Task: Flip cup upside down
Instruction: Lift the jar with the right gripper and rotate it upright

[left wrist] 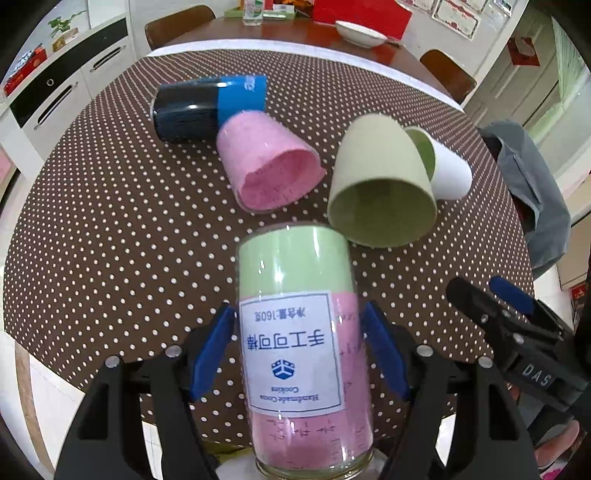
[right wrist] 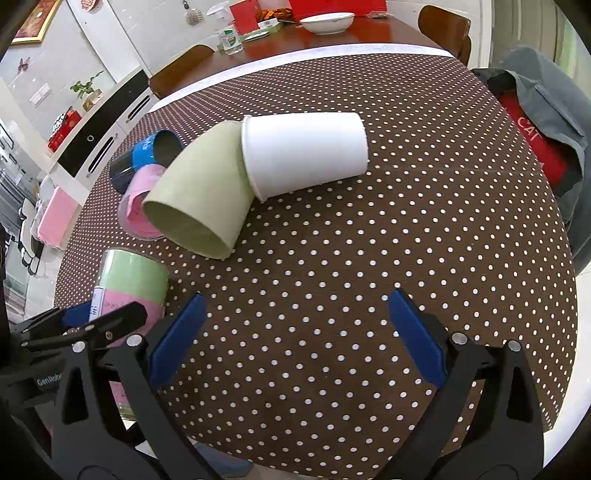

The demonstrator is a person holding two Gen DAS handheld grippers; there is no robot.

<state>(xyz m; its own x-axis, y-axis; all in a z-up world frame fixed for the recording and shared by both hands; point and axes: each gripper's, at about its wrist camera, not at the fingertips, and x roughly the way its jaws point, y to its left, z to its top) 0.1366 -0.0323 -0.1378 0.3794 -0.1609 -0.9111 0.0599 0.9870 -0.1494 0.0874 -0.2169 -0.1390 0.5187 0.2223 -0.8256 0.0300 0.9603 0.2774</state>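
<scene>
Glass, clear and lined with green and pink paper, makes up the jar-like cup (left wrist: 299,343) that sits between the blue pads of the left gripper (left wrist: 298,349); its white label reads upside down in the left wrist view, its green end points away from the gripper and its thick glass end is nearest the camera. Both pads sit right at the cup's sides, clamped on it as far as the view shows. Ahead of that gripper, on the brown polka-dot tablecloth (left wrist: 110,229), four other cups lie on their sides — a pink cup (left wrist: 266,162) with its mouth toward the camera, a black-and-blue cup (left wrist: 207,107) just behind and touching it, an olive-green cup (left wrist: 380,184) off to the right, and a white cup (left wrist: 447,170) tucked against the green one's far side. The right gripper (right wrist: 295,336) hovers over bare cloth with its blue pads wide apart and nothing between them; the held cup shows at its left, partly hidden by the left gripper's black fingers. Beyond the cloth stands a wooden table with a white bowl (left wrist: 360,33) on it.
</scene>
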